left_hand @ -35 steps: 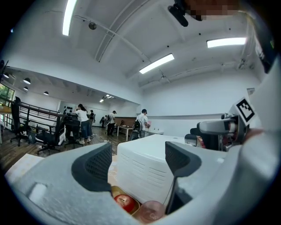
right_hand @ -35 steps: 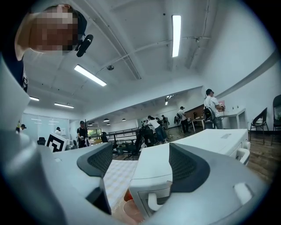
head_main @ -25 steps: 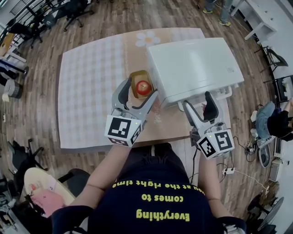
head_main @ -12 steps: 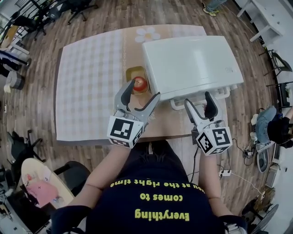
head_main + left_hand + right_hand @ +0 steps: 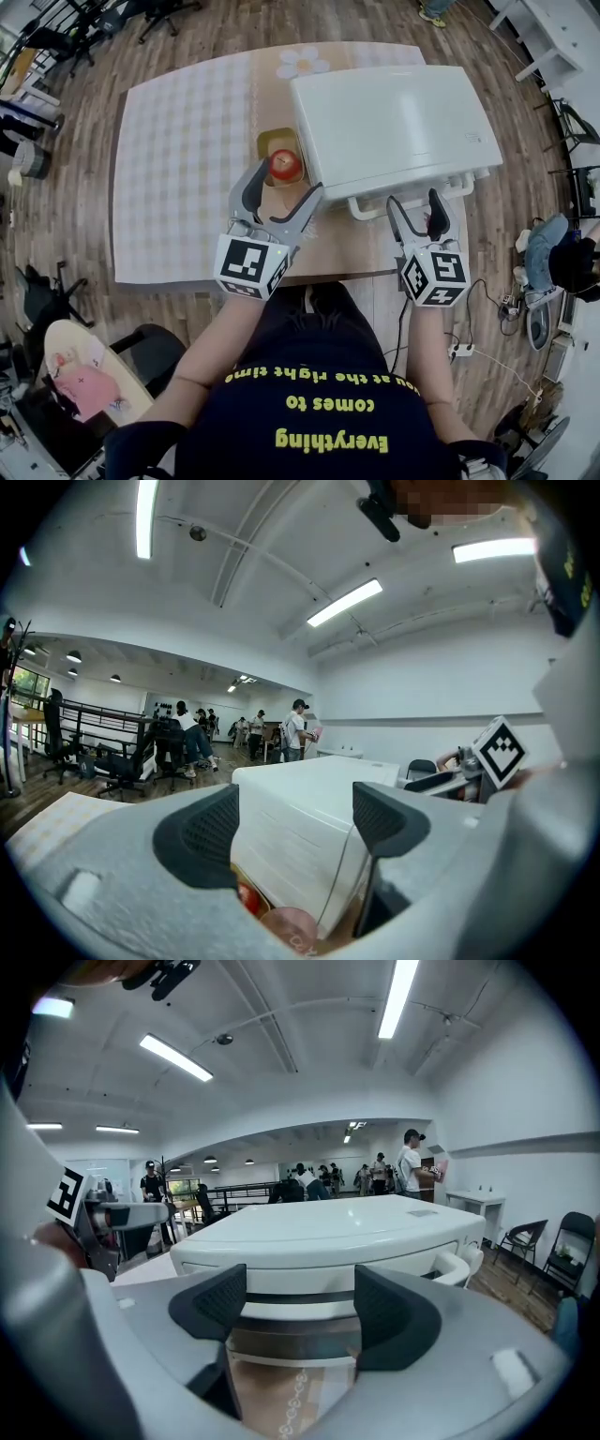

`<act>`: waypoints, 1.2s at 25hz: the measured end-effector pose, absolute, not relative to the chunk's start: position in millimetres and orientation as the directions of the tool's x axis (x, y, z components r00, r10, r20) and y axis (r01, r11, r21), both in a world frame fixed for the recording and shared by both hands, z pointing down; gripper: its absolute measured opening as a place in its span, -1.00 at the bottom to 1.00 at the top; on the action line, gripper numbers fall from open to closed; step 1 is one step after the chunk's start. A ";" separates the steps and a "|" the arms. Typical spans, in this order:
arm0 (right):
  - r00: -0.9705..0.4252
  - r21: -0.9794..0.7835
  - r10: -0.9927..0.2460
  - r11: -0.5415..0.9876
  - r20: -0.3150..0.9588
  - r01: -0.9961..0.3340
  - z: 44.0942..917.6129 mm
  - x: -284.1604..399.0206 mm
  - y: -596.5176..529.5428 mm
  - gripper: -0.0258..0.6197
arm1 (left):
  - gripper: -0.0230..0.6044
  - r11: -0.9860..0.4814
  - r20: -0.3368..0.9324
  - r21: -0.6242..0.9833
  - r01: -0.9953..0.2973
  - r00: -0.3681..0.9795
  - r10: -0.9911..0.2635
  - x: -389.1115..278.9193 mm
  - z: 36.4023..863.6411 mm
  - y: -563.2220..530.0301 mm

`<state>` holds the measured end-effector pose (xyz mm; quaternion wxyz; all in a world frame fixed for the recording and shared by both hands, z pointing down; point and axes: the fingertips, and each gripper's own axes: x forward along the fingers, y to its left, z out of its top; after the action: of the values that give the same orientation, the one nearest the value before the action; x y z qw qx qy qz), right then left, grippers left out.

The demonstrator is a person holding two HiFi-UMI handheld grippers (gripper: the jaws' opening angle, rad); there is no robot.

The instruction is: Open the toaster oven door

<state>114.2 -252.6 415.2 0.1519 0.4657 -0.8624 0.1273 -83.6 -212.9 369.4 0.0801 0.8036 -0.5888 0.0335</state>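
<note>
The white toaster oven stands on the right half of the table, its door shut and its white handle bar along the near edge. My right gripper hangs just in front of that handle. It is open, its jaws have just been closing a little, and nothing is between the pads. In the right gripper view the oven fills the space ahead and the handle's end curves at the right. My left gripper is open beside the oven's left front corner, above a red apple.
The apple sits in a yellow bowl against the oven's left side. The checked table stretches to the left. Office chairs and several people stand farther off. A cable and power strip lie on the floor at the right.
My right gripper has sunk and drawn back toward the table's near edge, now lower in front of the handle. The left gripper has hardly shifted.
</note>
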 end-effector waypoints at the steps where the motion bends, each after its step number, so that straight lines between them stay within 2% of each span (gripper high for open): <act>1: -0.511 -0.068 -0.767 0.529 0.389 -0.846 417.3 115.1 -252.8 0.18 | 0.29 -0.295 0.148 0.089 -0.951 0.305 -0.941 -83.9 369.4 -213.3; 9: -0.456 -0.021 -0.791 0.491 0.407 -0.871 419.7 117.6 -252.7 0.21 | 0.29 -0.308 0.147 0.093 -0.947 0.319 -0.936 -84.3 370.4 -215.9; 14: -0.369 0.065 -0.835 0.429 0.408 -0.901 417.3 125.2 -251.9 0.35 | 0.29 -0.316 0.145 0.094 -0.944 0.327 -0.934 -82.6 370.8 -217.9; 21: -0.290 0.063 -0.861 0.346 0.418 -0.936 420.6 135.1 -246.3 0.50 | 0.29 -0.333 0.148 0.087 -0.939 0.343 -0.928 -79.0 371.0 -216.0; 30: -0.315 -0.176 -0.839 0.263 0.443 -0.949 438.4 150.0 -232.6 0.52 | 0.29 -0.356 0.152 0.084 -0.931 0.365 -0.919 -70.5 371.3 -214.2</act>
<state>150.0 -232.6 438.4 0.1314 0.5702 -0.7838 0.2079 -70.5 -214.2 371.3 0.0779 0.8224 -0.5622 0.0392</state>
